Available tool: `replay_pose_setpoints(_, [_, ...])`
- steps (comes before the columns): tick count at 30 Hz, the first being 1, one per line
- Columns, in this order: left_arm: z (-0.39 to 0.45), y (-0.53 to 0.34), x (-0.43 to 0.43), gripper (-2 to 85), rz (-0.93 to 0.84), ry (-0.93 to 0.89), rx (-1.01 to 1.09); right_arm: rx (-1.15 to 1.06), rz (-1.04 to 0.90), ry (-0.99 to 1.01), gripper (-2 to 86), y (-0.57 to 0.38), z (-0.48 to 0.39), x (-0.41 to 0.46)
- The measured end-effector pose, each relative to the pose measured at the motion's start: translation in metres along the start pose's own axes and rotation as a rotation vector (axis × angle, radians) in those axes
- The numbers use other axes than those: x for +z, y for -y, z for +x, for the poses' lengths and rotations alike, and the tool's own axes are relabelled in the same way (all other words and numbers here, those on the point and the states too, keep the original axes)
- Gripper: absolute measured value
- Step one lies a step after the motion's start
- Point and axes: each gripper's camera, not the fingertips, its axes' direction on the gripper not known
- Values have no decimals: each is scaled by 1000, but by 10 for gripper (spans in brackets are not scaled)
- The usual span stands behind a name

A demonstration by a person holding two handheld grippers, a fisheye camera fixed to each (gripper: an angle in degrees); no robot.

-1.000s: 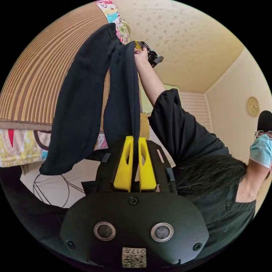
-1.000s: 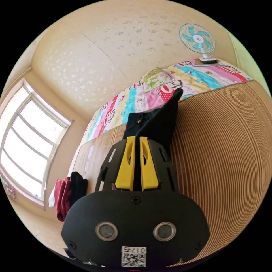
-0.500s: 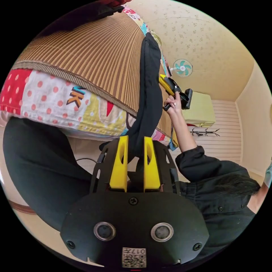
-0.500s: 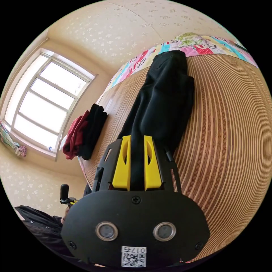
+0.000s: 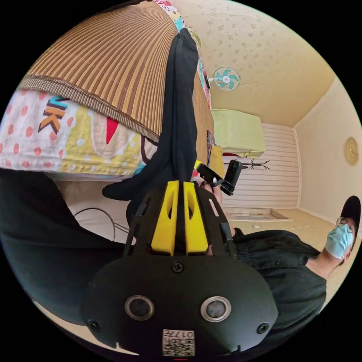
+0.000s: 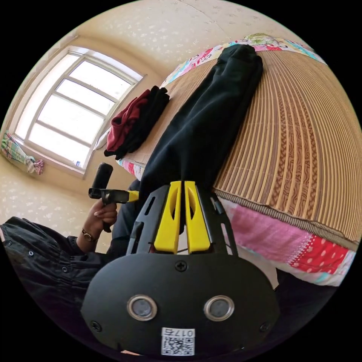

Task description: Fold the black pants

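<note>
Black fabric: the black pants [image 6: 205, 124] lie stretched lengthwise on the striped bamboo mat [image 6: 301, 151] covering the bed, far end close to the mat's far edge, near end hanging over the near edge of the bed.

Left gripper [image 5: 180, 184]: yellow jaws nearly together, clamped on the near end of the black pants [image 5: 177, 124], fabric pinched in the narrow gap. Right gripper [image 6: 181, 184]: yellow jaws likewise pressed together on the pants' near end at the bed edge.

In the right gripper view the left gripper [image 6: 113, 195] appears to the left, held in the person's hand [image 6: 101, 215], close beside the hanging fabric. In the left gripper view the right gripper [image 5: 222, 178] sits just right of the pants.

Patterned bedsheet [image 5: 75, 143] shows below the mat's edge. A pile of red and black clothes [image 6: 132, 120] rests on the mat's far-left part, apart from the pants, near the window [image 6: 68, 113]. A fan [image 5: 225, 78] stands beyond the bed's far end.
</note>
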Motion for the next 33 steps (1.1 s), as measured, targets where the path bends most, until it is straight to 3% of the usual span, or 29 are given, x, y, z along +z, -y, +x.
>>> replay_pose_setpoints(2, [-6, -9, -9, 14, 14, -136, 14, 28, 53, 41, 33, -7, 1, -25])
replay_pose_setpoints(4, [-6, -16, -15, 7, 5, -127, 25, -3, 121, 99, 30, -18, -2, -52])
replay_pose_setpoints(6, [-9, -24, -17, 3, -10, 8, -22, -21, 84, 128, 34, -25, 4, -62])
replay_pose_setpoints(8, [-8, -30, -21, 23, 2, 256, -78, 27, -26, 38, 43, -27, 19, -53])
replay_pose_setpoints(9, [-5, -30, -23, 31, 13, 276, -74, 70, -60, 23, 53, -27, 33, -53])
replay_pose_setpoints(13, [38, 3, -37, 98, 109, 165, 85, 124, 108, 206, 95, -20, 67, -90])
replay_pose_setpoints(18, [69, 93, -17, 168, 49, 248, 168, 276, 156, 270, 148, 34, 134, -110])
replay_pose_setpoints(23, [46, 147, 28, 93, -134, 128, 26, 343, -2, 434, 85, 79, 158, -75])
replay_pose_setpoints(25, [55, 138, 26, 62, -128, 63, 11, 362, 6, 482, 54, 79, 153, -80])
replay_pose_setpoints(29, [166, 77, -27, 53, -22, -154, 365, 89, 188, 700, 27, 59, 86, -167])
replay_pose_setpoints(33, [313, 7, -77, 54, 78, -189, 784, -335, 294, 805, 14, 51, -29, -291])
